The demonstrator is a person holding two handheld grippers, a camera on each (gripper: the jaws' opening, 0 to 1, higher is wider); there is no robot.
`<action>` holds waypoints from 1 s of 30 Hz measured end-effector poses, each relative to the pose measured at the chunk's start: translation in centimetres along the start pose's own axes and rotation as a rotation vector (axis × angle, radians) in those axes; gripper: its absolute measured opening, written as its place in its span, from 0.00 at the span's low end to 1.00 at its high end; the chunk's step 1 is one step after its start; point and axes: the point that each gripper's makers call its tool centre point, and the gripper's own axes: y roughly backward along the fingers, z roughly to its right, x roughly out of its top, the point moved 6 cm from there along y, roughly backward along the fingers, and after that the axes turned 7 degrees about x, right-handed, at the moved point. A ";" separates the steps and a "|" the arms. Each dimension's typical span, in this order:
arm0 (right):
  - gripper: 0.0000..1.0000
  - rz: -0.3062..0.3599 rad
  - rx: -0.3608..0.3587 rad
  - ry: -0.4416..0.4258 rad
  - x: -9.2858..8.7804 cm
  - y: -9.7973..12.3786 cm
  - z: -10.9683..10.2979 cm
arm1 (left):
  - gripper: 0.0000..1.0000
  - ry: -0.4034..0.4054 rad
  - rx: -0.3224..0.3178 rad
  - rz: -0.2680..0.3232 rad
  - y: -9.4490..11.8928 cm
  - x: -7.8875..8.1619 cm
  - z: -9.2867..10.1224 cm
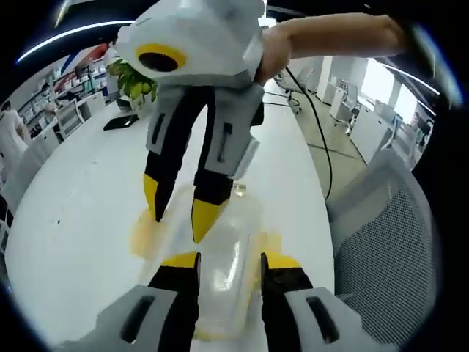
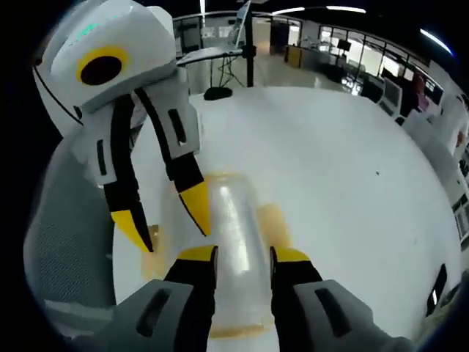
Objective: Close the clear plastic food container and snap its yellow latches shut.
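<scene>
The clear plastic container (image 1: 227, 253) lies on the white table (image 1: 80, 220), its lid down and its yellow latches (image 1: 143, 236) showing at the sides. My left gripper (image 1: 230, 262) stands open, its yellow-tipped jaws either side of the lid's raised middle. Facing it from above is my right gripper (image 1: 178, 207), open, with one tip by the left latch and one on the lid. In the right gripper view the container (image 2: 236, 227) runs between the open jaws of my right gripper (image 2: 243, 257). My left gripper (image 2: 165, 218) reaches in from the upper left, tips on the lid and its edge.
A grey mesh office chair (image 1: 388, 235) stands close to the table's edge, seen again as the chair (image 2: 66, 242). A black cable (image 1: 316, 125) trails off the table. A person's forearm (image 1: 330, 35) holds the right gripper. Desks and a plant (image 1: 135, 81) lie beyond.
</scene>
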 end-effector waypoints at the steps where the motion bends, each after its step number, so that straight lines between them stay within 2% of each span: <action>1: 0.29 -0.004 0.003 0.005 0.0 0.0 0.0 | 0.30 -0.007 0.003 -0.002 -0.1 0.0 0.1; 3: 0.30 -0.009 0.015 0.008 0.0 -0.1 0.2 | 0.35 -0.034 0.002 -0.006 -0.2 -0.2 0.4; 10: 0.37 -0.039 0.063 0.003 -0.1 -0.5 0.9 | 0.35 -0.082 -0.004 -0.022 -0.7 -0.6 0.9; 12: 0.38 -0.045 0.078 -0.002 -0.1 -0.6 1.0 | 0.35 -0.110 0.001 -0.011 -0.8 -0.5 0.9; 18: 0.38 -0.065 0.138 -0.028 0.0 -0.9 1.4 | 0.35 -0.120 0.007 -0.009 -0.9 -0.5 0.9; 21: 0.37 -0.077 0.163 -0.030 0.1 -1.0 1.4 | 0.35 -0.204 0.020 -0.016 -1.0 -0.6 1.0; 30: 0.36 -0.088 0.197 -0.055 -0.1 -1.1 1.5 | 0.30 -0.217 0.044 0.002 -1.0 -0.8 0.8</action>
